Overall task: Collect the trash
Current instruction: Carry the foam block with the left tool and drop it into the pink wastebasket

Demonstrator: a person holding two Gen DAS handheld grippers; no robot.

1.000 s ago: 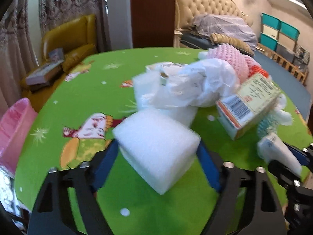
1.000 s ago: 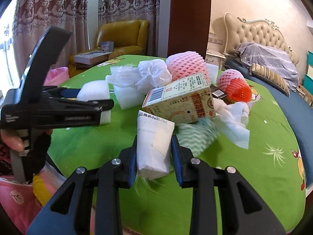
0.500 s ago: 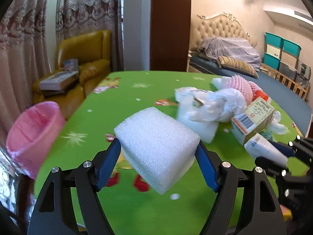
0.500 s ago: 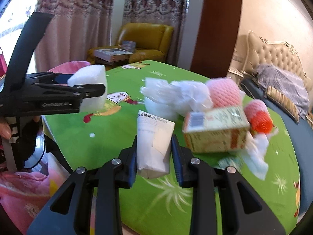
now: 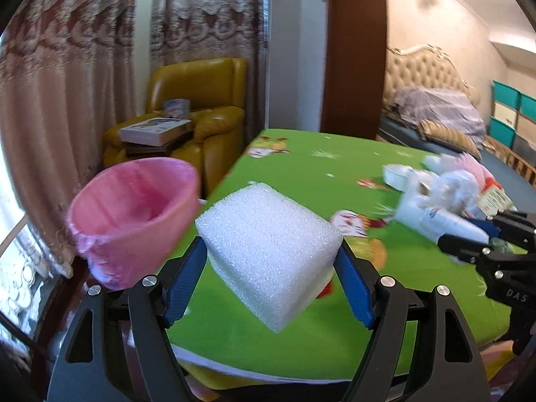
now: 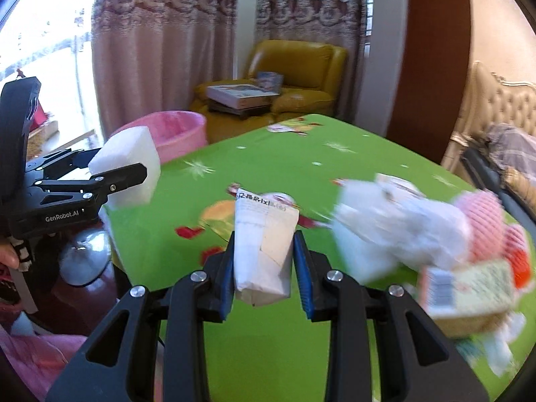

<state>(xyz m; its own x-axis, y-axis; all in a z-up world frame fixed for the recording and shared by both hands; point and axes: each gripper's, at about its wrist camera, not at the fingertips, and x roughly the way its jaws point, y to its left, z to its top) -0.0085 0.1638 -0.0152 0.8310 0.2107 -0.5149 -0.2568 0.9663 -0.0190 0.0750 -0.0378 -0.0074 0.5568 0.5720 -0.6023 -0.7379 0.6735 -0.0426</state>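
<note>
My left gripper (image 5: 269,268) is shut on a white foam block (image 5: 268,254), held in the air over the near left edge of the green table (image 5: 301,174). The right wrist view shows that foam block (image 6: 129,167) too, clamped in the left gripper (image 6: 110,174) just in front of the pink bin. A pink-lined trash bin (image 5: 134,214) stands left of the table, close to the block. My right gripper (image 6: 264,261) is shut on a white paper packet (image 6: 263,244) with printed text. More trash (image 6: 418,234) lies on the table at the right.
The pile holds white plastic bags (image 5: 445,194), pink foam netting (image 6: 482,214) and a printed carton (image 6: 469,288). A yellow armchair (image 5: 201,114) with books (image 5: 154,130) stands behind the bin, before curtains. A bed (image 5: 435,107) lies far right. A person's hand (image 6: 8,254) grips the left handle.
Both grippers have swung left with their loads, away from the trash pile. The pink bin has come from the left edge to just beside the foam block.
</note>
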